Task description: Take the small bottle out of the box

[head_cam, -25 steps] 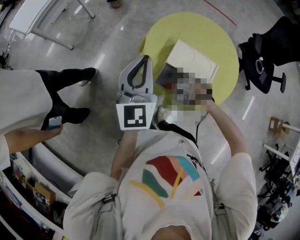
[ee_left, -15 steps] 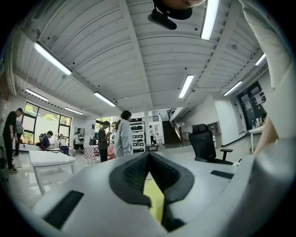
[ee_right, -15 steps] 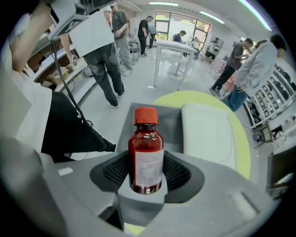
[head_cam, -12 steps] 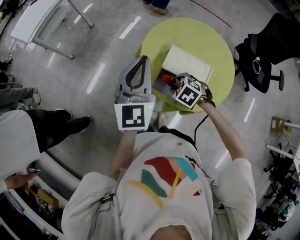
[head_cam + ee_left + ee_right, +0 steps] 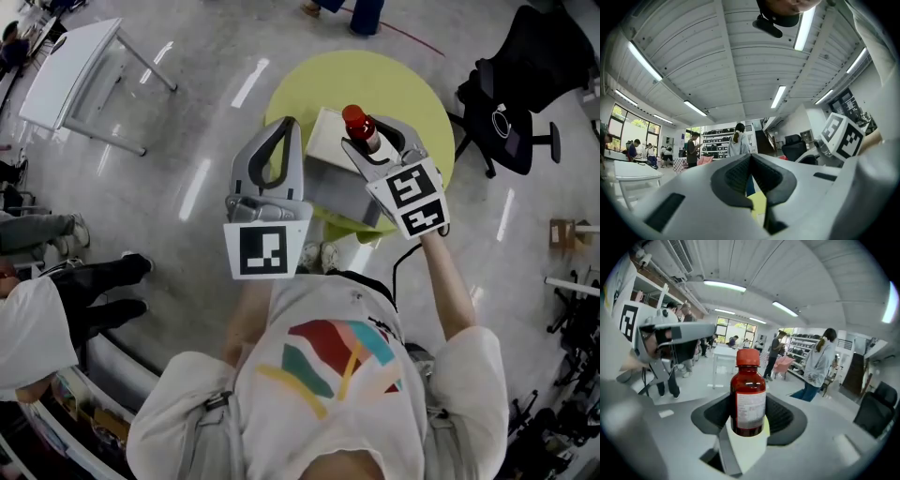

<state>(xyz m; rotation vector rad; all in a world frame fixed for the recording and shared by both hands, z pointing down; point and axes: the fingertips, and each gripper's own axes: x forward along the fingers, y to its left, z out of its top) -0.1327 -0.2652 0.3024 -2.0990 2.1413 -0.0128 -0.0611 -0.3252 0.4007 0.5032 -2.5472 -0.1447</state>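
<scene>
Between the pads of the right gripper [image 5: 749, 420], the small bottle [image 5: 748, 394] stands upright, a red-brown bottle with a red cap and a pale label. The jaws are clamped on its lower body from either side, so the label and cap rise free above them. From the head view the bottle [image 5: 359, 127] hangs over the far part of the white box [image 5: 326, 141], which lies on the round yellow-green table [image 5: 412, 84]. It seems lifted clear of the box, though how far above it no view settles. The left gripper [image 5: 284, 127] is held just left of the box with its jaws closed tip to tip on nothing, and it touches neither box nor bottle. Its own view shows the tips [image 5: 750, 155] meeting, with only a sliver of yellow table below them. To finish the step well, I judge the bottle should be kept vertical and the squeeze steady. The body is smooth and round and could swivel or slide between the pads if the wrist tips it sideways. It should be carried sideways to a bare part of the table near the box, lowered until its base sits flat, and only then let go. Beyond the table stand a black office chair [image 5: 516, 103] to the far right and a white table [image 5: 66, 66] to the far left.
</scene>
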